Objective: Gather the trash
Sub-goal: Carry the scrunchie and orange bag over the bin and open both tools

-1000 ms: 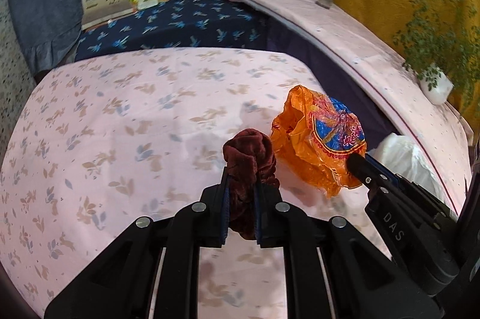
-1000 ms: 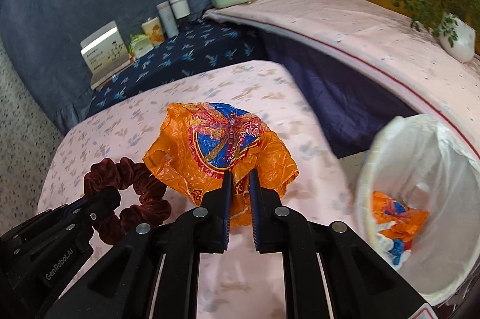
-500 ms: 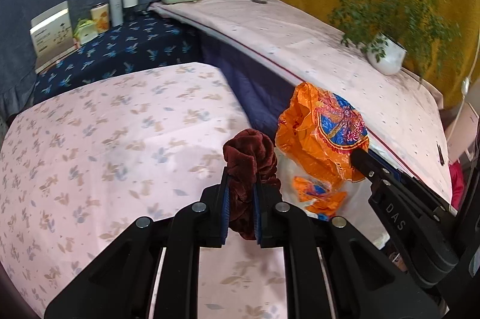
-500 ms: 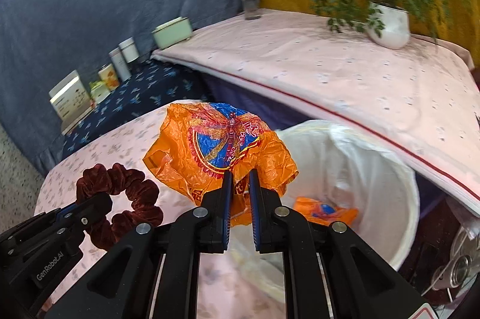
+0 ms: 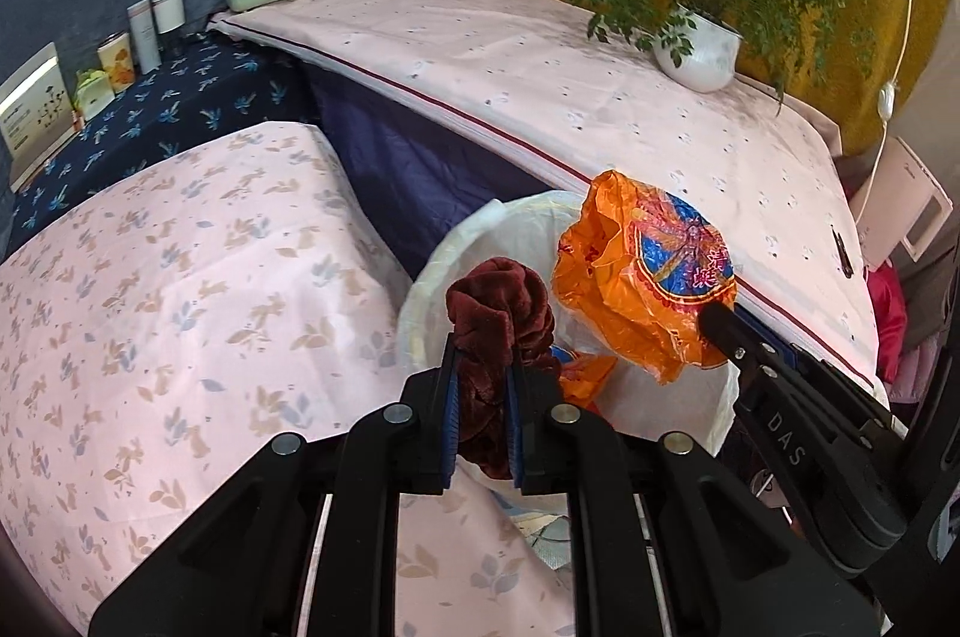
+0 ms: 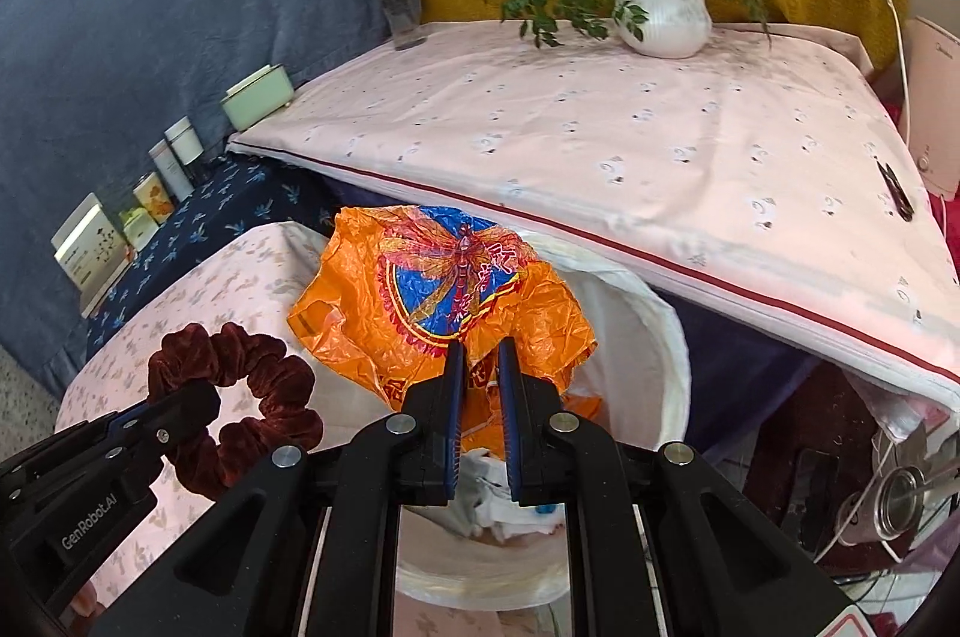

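Observation:
A dark red velvet scrunchie (image 5: 498, 307) is pinched in my left gripper (image 5: 480, 385), which is shut on it over the near rim of a white-lined trash bin (image 5: 420, 289). In the right wrist view the scrunchie (image 6: 234, 385) hangs at the left from that gripper. My right gripper (image 6: 478, 373) is shut on a crumpled orange plastic wrapper (image 6: 432, 301) with a blue and red dragonfly print, held above the bin (image 6: 654, 337). The wrapper (image 5: 648, 277) also shows at the right of the left wrist view. Other trash lies inside the bin.
A pink floral bed (image 5: 150, 277) lies to the left of the bin. A pink-covered table (image 6: 600, 145) behind it carries a white plant pot (image 6: 663, 16) and a flower vase (image 6: 399, 1). Boxes and jars (image 5: 138, 37) stand on a dark blue cloth. Cables and clutter (image 6: 888, 481) sit at the right.
Both grippers have carried their loads to the right, from over the bed to above the bin. The scrunchie and the wrapper stay gripped as before.

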Demonstrator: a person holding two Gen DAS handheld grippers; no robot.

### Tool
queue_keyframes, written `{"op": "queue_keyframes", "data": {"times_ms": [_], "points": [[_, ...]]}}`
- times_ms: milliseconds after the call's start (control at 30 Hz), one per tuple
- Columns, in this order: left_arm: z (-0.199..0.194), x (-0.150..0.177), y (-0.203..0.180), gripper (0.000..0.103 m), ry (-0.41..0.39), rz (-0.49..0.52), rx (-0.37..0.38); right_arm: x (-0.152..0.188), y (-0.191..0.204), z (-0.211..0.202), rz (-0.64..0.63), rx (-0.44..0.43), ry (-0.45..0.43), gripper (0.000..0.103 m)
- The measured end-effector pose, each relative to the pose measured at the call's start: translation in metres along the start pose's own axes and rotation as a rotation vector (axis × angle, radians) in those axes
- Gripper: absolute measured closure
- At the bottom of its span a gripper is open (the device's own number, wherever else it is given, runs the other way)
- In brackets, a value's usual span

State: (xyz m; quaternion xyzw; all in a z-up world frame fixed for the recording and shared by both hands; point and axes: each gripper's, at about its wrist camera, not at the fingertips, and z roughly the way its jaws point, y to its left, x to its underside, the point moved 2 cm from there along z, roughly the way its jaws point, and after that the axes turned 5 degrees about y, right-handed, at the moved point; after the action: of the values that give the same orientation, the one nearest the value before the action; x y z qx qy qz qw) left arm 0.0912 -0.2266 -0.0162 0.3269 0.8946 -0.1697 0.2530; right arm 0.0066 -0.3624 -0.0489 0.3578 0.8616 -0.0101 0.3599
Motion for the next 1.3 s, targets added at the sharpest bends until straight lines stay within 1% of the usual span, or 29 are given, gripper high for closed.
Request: {"op": "queue_keyframes", "data": {"times_ms": [133, 233, 533, 667, 700, 767, 800, 833, 967, 1067, 1167, 1300], "points": [[0.006, -0.001, -0.01, 0.09, 0.01, 0.009, 0.016, 0.001, -0.012, 0.001, 0.014, 0.011, 0.004, 0.092], [0.01, -0.001, -0.015, 0.09, 0.014, 0.017, 0.014, 0.002, -0.019, 0.002, 0.019, 0.015, 0.01, 0.092], [0.015, -0.001, -0.017, 0.088, 0.021, 0.013, 0.01, 0.002, -0.023, 0.005, 0.024, 0.016, 0.02, 0.091], [0.013, -0.002, -0.017, 0.086, 0.004, 0.011, 0.0, 0.003, -0.023, 0.006, 0.025, 0.015, 0.024, 0.086], [0.013, -0.002, -0.017, 0.083, 0.0, 0.01, -0.003, 0.003, -0.023, 0.006, 0.027, 0.014, 0.023, 0.085], [0.011, -0.002, -0.015, 0.073, -0.01, 0.004, -0.012, 0.003, -0.022, 0.006, 0.027, 0.014, 0.024, 0.08], [0.01, -0.002, -0.015, 0.063, -0.016, -0.002, -0.019, 0.003, -0.023, 0.006, 0.026, 0.014, 0.024, 0.078], [0.009, -0.002, -0.014, 0.058, -0.025, -0.009, -0.023, 0.003, -0.022, 0.005, 0.023, 0.014, 0.022, 0.077], [0.007, -0.003, -0.013, 0.057, -0.036, -0.013, -0.032, 0.003, -0.018, 0.001, 0.002, 0.025, 0.012, 0.069], [0.006, -0.002, -0.012, 0.057, -0.038, -0.016, -0.036, 0.002, -0.016, 0.0, -0.007, 0.026, 0.008, 0.068], [0.006, 0.0, -0.01, 0.057, -0.037, -0.016, -0.044, 0.003, -0.014, -0.002, -0.016, 0.029, 0.004, 0.063], [0.006, 0.001, -0.008, 0.055, -0.036, -0.022, -0.052, 0.003, -0.011, -0.003, -0.032, 0.033, 0.005, 0.062]]}}
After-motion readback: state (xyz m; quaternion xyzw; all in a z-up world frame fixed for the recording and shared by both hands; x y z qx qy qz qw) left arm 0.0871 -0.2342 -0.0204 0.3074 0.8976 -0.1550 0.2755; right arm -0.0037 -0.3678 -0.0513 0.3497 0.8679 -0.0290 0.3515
